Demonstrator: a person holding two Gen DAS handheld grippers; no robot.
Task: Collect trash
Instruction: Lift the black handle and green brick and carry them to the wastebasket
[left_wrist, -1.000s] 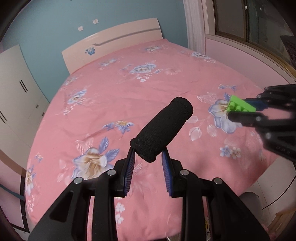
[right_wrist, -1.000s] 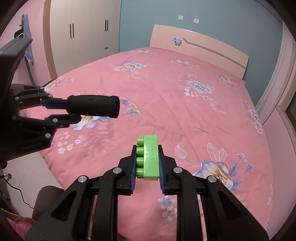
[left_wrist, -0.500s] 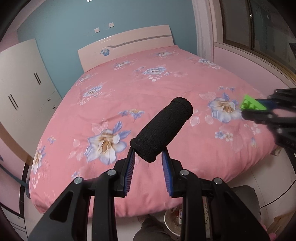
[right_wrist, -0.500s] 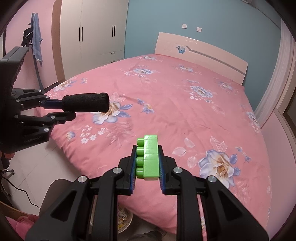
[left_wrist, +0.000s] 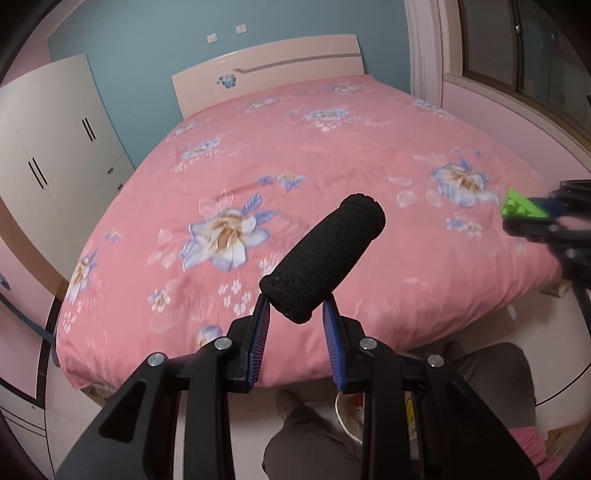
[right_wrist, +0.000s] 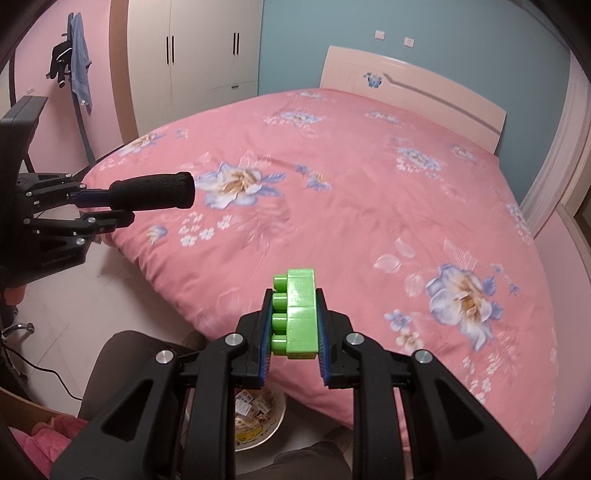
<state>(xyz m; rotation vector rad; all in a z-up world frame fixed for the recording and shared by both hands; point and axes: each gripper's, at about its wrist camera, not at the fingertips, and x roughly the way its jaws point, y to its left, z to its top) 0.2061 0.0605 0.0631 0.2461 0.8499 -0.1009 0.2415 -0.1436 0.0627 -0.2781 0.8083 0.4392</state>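
Both pickups looked done: the left gripper (left_wrist: 295, 314) clamped a black foam cylinder (left_wrist: 325, 258), the right gripper (right_wrist: 293, 325) a green brick (right_wrist: 297, 314). The drop remained, into the wastebasket (right_wrist: 258, 417) at six o'clock, below the bed (right_wrist: 351, 184).

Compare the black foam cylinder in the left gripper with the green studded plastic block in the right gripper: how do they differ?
The black foam cylinder is round, matte and soft-looking; the green studded plastic block is boxy, glossy, with studs down one side. The cylinder is gripped at one end by the left gripper and juts far beyond the fingers; the block sits mostly between the pads of the right gripper. Both are clamped, held in the air near the foot of the pink floral bed.
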